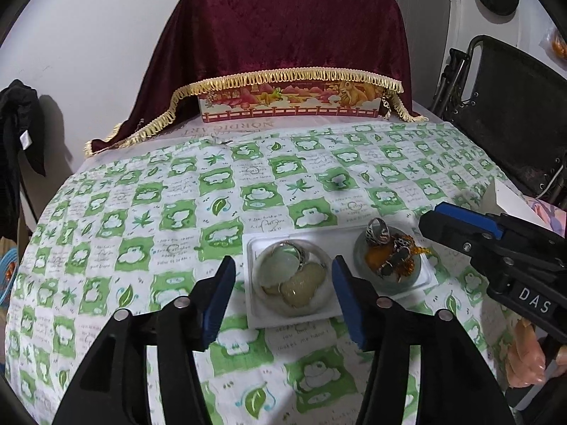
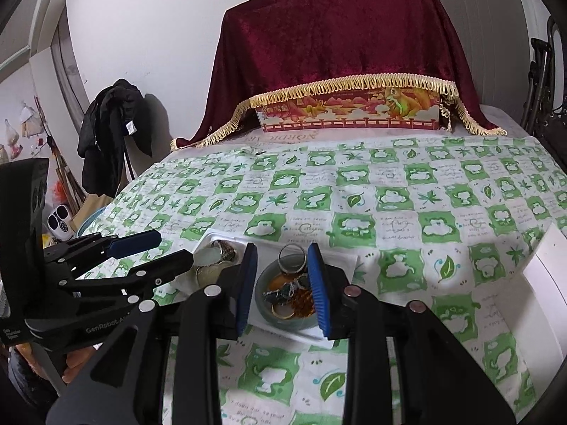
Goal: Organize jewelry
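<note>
A white tray (image 1: 340, 233) lay on the tablecloth (image 1: 141, 212) at lower centre of the left wrist view. In it sat two bowls side by side: the left bowl (image 1: 294, 276) held stones, the right bowl (image 1: 389, 262) rings. Behind, at upper centre, a draped box (image 1: 290, 106) stood.

The left tongs (image 1: 283, 283) are held angled downward with the blue-padded jaws spread wide, nothing gripped between them. The right tongs (image 2: 282, 285) are likewise tilted down, jaws parted more narrowly, nothing pressed by their pads.
</note>
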Available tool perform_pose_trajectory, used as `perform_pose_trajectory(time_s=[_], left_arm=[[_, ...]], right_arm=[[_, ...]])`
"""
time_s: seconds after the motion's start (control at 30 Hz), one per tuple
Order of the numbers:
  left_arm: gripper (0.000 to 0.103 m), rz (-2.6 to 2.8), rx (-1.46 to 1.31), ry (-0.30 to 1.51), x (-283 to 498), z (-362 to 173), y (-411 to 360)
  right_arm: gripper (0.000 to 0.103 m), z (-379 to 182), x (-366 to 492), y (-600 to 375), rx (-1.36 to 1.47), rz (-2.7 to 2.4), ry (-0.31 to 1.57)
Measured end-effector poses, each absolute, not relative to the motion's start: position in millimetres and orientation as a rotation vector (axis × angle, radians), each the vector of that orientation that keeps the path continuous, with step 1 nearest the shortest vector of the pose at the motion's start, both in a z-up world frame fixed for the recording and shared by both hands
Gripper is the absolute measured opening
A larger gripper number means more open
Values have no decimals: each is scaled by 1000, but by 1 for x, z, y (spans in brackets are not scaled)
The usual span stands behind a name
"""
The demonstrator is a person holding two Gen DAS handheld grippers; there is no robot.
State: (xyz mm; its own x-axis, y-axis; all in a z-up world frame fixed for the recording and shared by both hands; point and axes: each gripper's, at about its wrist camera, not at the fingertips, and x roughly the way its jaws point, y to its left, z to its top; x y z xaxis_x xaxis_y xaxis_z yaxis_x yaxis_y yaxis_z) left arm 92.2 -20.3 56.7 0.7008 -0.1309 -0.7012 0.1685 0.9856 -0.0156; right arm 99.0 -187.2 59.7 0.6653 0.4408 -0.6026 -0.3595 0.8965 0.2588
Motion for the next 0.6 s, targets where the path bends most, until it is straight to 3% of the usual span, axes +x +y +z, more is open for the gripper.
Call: perform_pose_trajectory(time_s=[0.13, 0.2, 0.23, 0.27, 0.43, 0.5, 0.6], left_arm=[[71, -134, 67, 753, 78, 60, -27], [85, -121, 54, 756, 72, 59, -27], [87, -112, 44, 763, 69, 58, -27], [88, -108, 32, 775, 65, 54, -27], [91, -64, 48, 836, 53, 34, -26], [93, -53, 63, 872, 54, 23, -25], [93, -28, 60, 938, 59, 7, -22]], right_arm=[[31, 56, 88, -190, 134, 436, 728], [40, 55, 81, -192, 143, 418, 730], [43, 53, 77, -192, 144, 405, 728], [50, 52, 74, -192, 141, 395, 726], [58, 38, 59, -186, 75, 334, 740], [74, 32, 54, -187, 67, 310, 758], [80, 23, 53, -191, 86, 301, 809]])
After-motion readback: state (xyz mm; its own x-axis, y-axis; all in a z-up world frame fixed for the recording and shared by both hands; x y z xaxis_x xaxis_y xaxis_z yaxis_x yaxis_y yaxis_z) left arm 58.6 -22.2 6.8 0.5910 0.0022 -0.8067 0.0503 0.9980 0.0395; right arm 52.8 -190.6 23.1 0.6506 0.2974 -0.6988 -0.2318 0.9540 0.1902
